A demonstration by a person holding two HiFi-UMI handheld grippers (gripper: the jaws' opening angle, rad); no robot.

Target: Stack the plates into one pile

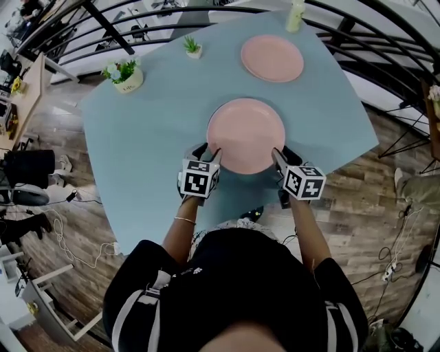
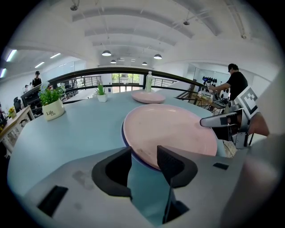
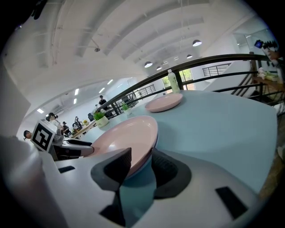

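Near plate (image 1: pixel 245 134) sits at the table (image 1: pixel 151 137) edge closest to the person, one gripper on each side.
- Left gripper (image 1: pixel 212 157): jaws part-closed, clamped on the near-left rim. In the left gripper view one jaw lies over the pink face (image 2: pixel 171 129) and the other under it.
- Right gripper (image 1: pixel 278 157): same on the near-right rim. The rim is pinched between its jaws in the right gripper view (image 3: pixel 124 138).
- We see a violet edge under the pink rim. We can't tell whether it's the underside or another plate.

Far plate (image 1: pixel 272 58) lies flat near the table's far side, well apart from the near one.

Surface is a light blue tabletop. The floor (image 1: pixel 385 185) is wood plank, and a black railing (image 1: pixel 385 27) curves round behind the table. The gripper views show a white arched ceiling with round lamps, and people at desks in the background.

Counts:
- 2 pink plates
- 2 grippers
- 2 potted plants: larger one in a white pot (image 1: pixel 124 74), small one (image 1: pixel 192 47) further back
- 1 pale bottle (image 1: pixel 295 15), just past the far plate
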